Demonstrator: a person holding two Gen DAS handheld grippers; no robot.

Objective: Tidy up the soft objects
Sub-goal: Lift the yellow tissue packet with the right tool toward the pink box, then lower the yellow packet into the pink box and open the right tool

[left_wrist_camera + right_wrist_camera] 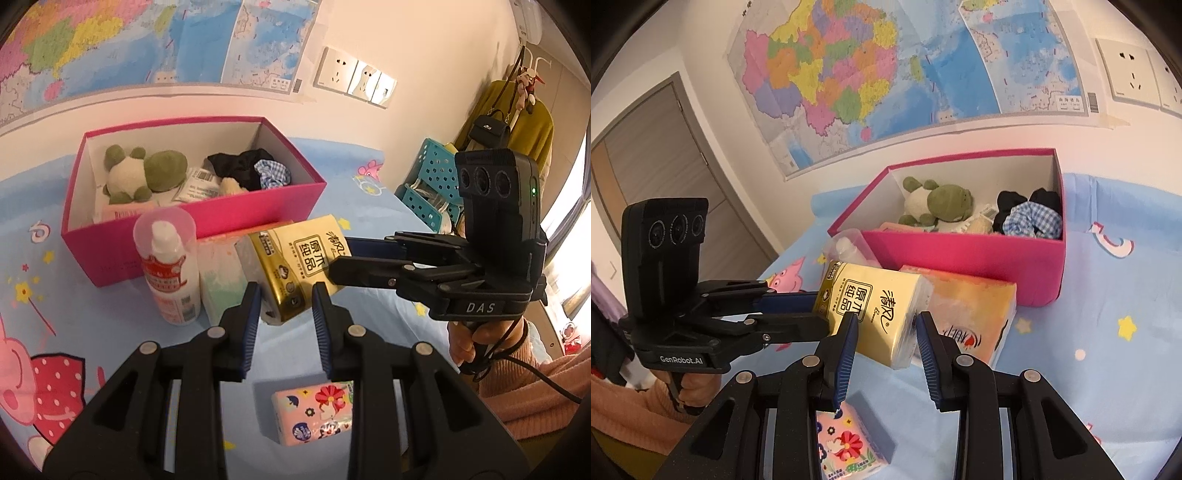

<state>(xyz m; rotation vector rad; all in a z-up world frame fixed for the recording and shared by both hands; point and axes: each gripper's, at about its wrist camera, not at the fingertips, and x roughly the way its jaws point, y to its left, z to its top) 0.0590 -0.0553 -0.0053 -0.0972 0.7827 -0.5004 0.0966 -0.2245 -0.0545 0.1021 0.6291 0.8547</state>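
A soft yellow tissue pack (301, 264), wrapped in glossy plastic with a gold end panel and printed Chinese characters, is seen tilted just in front of the pink box (207, 229). From the left wrist view, the right gripper (345, 264) is seen reaching in from the right, and its fingers are clamped on the pack's far end. The left gripper (284, 325) is held with its ribbed blue pads apart, nothing between them, just near of the pack. In the right wrist view the other device's fingers are seen closed against the same pack, so which one truly holds it cannot be told for certain.

"DAS" is read on one handle, "GenRobot.AI" on the other. Inside the rigid cardboard box, a plush frog (142, 173), black cloth (240, 166) and a blue gingham scrunchie (271, 173) are laid. A clear-capped plastic bottle (168, 269) with a red label is stood upright beside an orange tissue pack (975, 317). A pink floral tissue pack (314, 415) is left flat on the cartoon-printed blue sheet (74, 295), nearest of all. A map (886, 74) is fixed to the wall.
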